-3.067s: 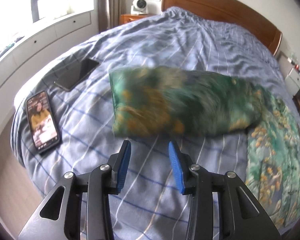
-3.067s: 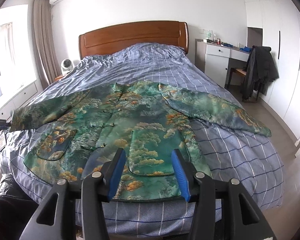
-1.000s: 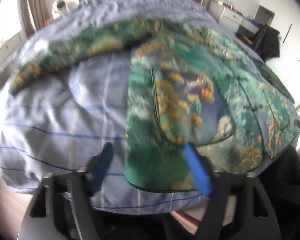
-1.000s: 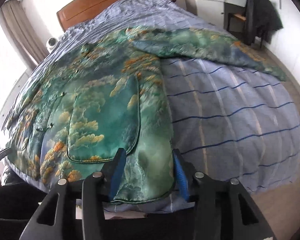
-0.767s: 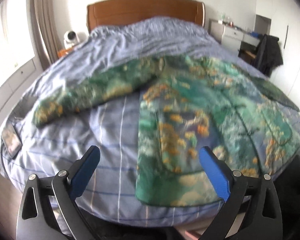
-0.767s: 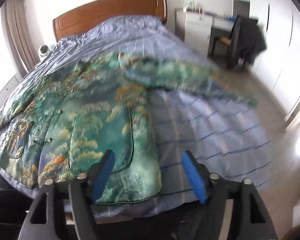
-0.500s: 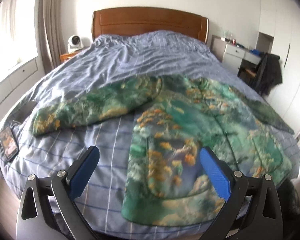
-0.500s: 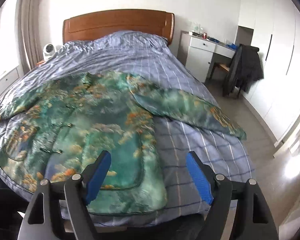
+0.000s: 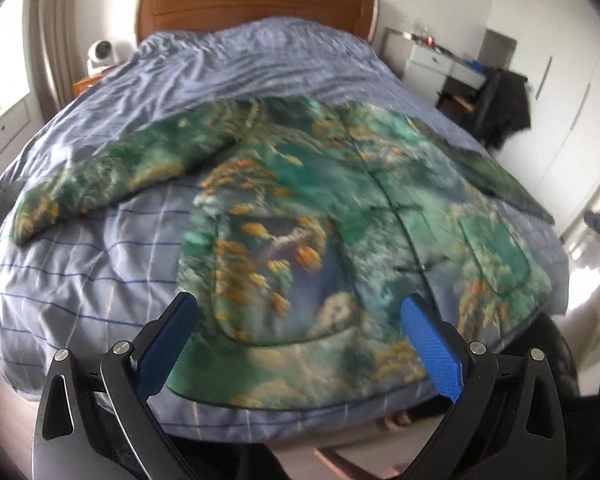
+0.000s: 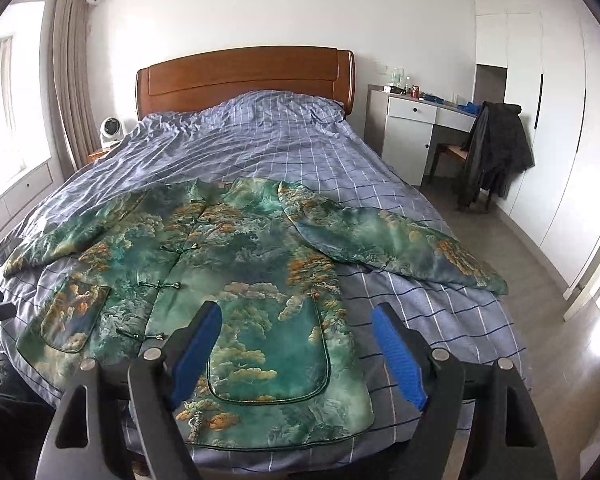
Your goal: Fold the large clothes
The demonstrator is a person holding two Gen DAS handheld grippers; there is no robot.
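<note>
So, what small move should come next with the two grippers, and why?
Probably bring the right gripper to the right sleeve to fold it inward. The jacket lies flat and buttoned, both sleeves spread out, and both grippers, the left gripper too, are open and empty.

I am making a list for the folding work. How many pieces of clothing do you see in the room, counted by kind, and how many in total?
Green patterned jacket, spread flat on the bed, front up: 1
Dark jacket, hanging on the chair by the desk: 1
Total: 2
</note>
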